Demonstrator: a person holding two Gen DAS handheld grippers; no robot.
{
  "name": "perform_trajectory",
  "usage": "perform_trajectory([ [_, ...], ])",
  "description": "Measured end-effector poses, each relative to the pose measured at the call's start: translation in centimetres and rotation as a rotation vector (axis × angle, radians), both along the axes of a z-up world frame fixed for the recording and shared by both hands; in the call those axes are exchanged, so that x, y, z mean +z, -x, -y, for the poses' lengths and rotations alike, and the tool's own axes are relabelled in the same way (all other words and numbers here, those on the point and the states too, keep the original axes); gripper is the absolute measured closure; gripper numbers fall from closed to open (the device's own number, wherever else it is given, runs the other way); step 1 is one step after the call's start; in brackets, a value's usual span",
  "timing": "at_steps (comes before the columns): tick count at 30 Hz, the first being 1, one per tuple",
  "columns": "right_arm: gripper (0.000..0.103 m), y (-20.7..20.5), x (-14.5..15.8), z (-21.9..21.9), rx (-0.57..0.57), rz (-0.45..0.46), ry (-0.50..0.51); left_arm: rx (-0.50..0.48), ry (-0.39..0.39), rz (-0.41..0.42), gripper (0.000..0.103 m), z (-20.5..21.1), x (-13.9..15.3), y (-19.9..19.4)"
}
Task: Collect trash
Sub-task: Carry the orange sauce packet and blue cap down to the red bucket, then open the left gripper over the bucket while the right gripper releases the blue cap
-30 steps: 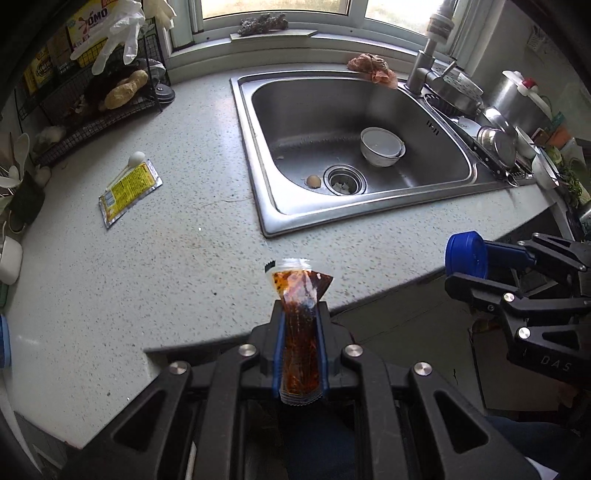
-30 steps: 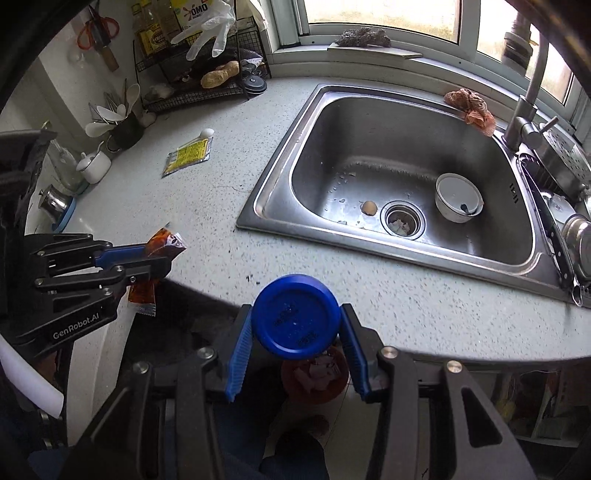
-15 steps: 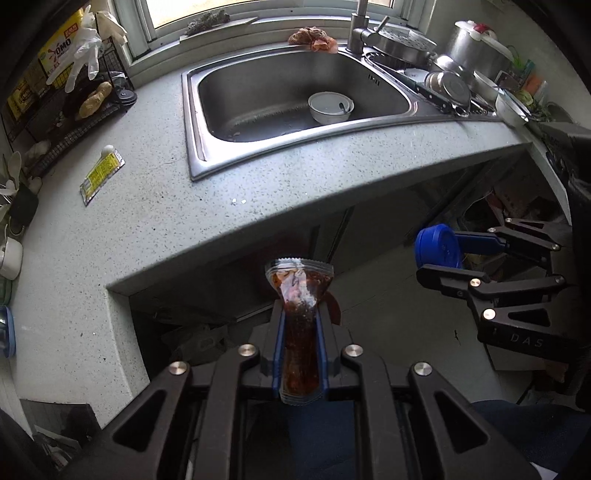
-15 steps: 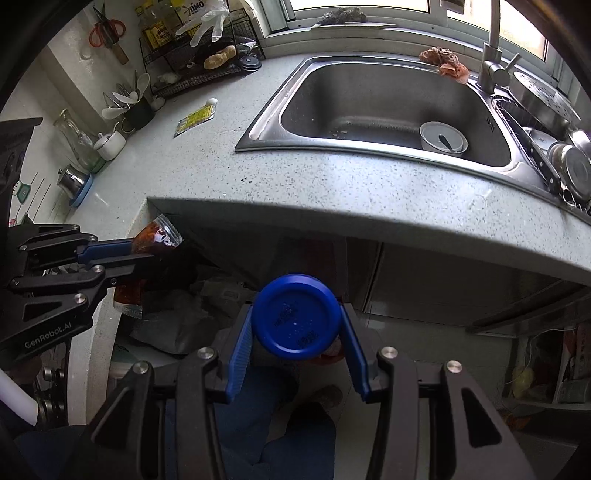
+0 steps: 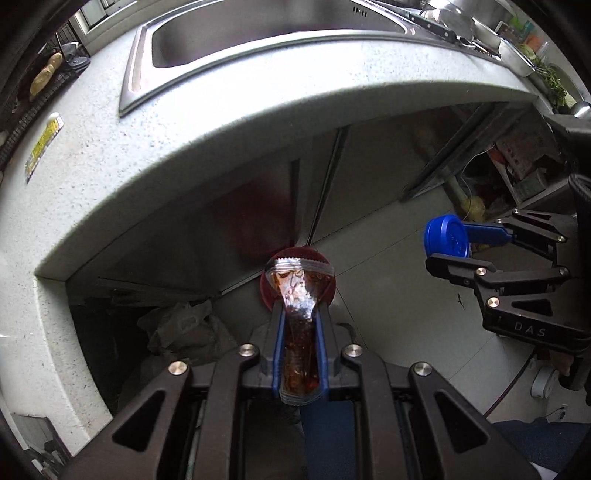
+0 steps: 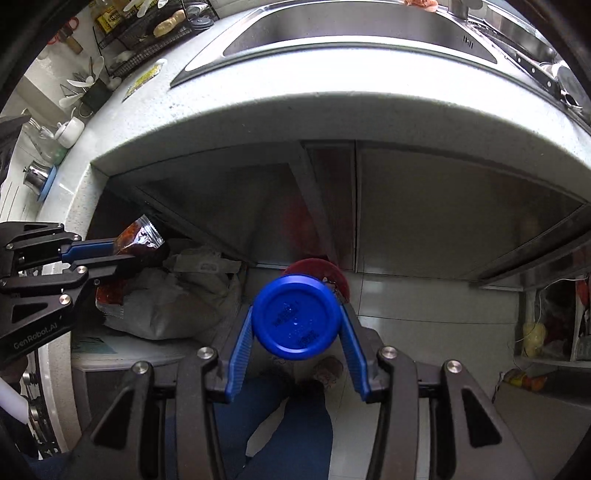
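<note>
Below the counter edge: we look down past the countertop (image 5: 207, 122) toward the floor, both claws pointing steeply down.
Countertop: it curves across the top of both views, with the sink (image 6: 362, 29) set into it.
Cabinet fronts: grey doors (image 6: 443, 206) stand under the counter; to the left is a dark open space with a crumpled grey bag (image 6: 177, 295) in it.
Red bin: a round red rim (image 5: 295, 254) shows on the floor just beyond the left claw's tips; in the right view it (image 6: 325, 267) peeks out behind the blue cap. We judge this is where the trash goes, though most of it is hidden.
Left claw: our left claw (image 5: 299, 332) is nearly closed, pinching a clear sauce packet (image 5: 297, 295) of red oily stuff, whose top fans out above the tips.
Right claw: our right claw (image 6: 299, 332) is partly open and clamped on a blue cap (image 6: 297, 317), round face toward the camera; whether a bottle hangs behind it we cannot tell.
Leftover trash: a yellow wrapper (image 5: 42, 140) lies on the countertop, well apart from both claws.
Step in hand: we judge we are carrying two pieces of trash down to the bin.
Next move: each claw needs to sit over the red rim before it lets go; the packet looks limp and greasy, so it may cling to the pads.
</note>
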State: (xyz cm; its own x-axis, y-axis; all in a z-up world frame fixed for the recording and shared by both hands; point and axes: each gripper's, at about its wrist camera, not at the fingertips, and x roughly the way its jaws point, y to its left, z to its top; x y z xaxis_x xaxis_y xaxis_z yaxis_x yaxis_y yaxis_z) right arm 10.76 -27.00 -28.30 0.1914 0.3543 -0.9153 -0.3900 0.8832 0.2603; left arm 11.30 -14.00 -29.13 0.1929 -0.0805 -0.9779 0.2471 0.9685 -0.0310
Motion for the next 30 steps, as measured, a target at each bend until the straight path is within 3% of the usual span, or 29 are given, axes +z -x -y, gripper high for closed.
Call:
perform_trajectory([
  [3,0.060,-0.4,-2.4,-0.3,0.007,-0.014,0.002,0.010,0.014,-0.021,0.090,-0.1,-3.0,-0.6],
  [10,0.060,-1.2,-9.8,-0.4,-0.015,-0.058,-0.025,-0.003,-0.038,-0.050,0.090,0.9,-10.1,-1.9],
  [16,0.060,-1.9,-15.7,-0.3,-0.038,-0.072,0.007,-0.015,0.006,-0.109,0.090,1.5,-16.6,-3.1],
  [24,0.060,-3.2,-19.6,0.9,-0.042,-0.053,-0.029,-0.020,0.048,-0.127,0.089,3.0,-22.1,-4.9],
  [27,0.060,-3.3,-19.9,0.9,-0.047,-0.050,-0.027,-0.035,0.074,-0.148,0.082,3.2,-23.2,-5.2],
  [30,0.060,-3.4,-20.2,1.2,-0.055,-0.061,-0.021,-0.045,0.053,-0.175,0.078,3.6,-23.4,-5.3],
])
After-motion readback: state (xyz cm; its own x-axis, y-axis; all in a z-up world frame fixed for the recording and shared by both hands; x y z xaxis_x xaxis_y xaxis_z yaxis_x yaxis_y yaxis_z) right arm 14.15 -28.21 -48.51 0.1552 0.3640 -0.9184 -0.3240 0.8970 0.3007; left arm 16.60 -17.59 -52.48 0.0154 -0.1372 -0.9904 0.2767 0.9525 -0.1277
